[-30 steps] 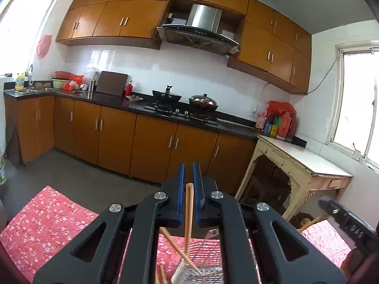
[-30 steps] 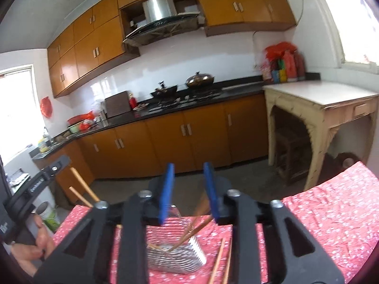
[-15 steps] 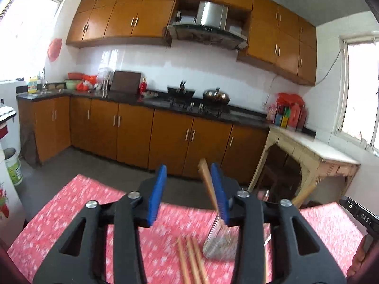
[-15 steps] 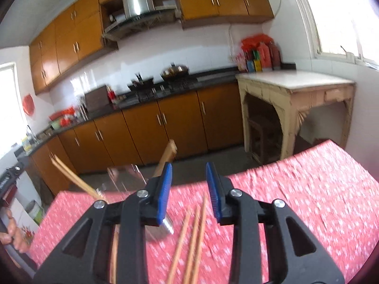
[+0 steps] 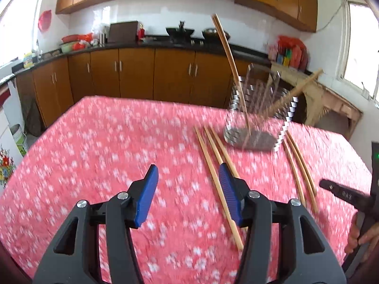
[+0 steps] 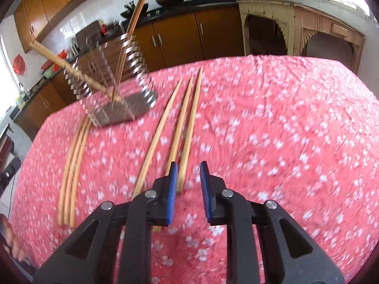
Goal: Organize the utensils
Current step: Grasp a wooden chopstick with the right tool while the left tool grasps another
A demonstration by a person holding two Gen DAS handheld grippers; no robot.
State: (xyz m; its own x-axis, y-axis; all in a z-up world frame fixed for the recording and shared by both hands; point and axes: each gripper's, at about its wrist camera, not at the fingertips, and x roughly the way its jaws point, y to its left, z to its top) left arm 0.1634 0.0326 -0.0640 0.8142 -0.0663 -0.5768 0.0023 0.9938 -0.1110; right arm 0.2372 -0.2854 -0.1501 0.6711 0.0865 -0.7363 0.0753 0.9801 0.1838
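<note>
My left claw (image 5: 188, 184) hangs wide open and empty at the lower centre of its view, over the red floral tablecloth (image 5: 94, 156). My right claw (image 6: 188, 182) is partly open, gripping nothing. Three chopsticks (image 6: 180, 118) lie just above its tips; three more (image 6: 73, 165) lie at left. The wire utensil holder (image 6: 111, 80), upper left, has two chopsticks (image 6: 128, 40) leaning inside.

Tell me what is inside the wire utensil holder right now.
Two wooden chopsticks stand inside the wire utensil holder: one chopstick rises steeply, the other chopstick leans out sideways. Motion blur hides whether anything smaller lies on its bottom.
</note>
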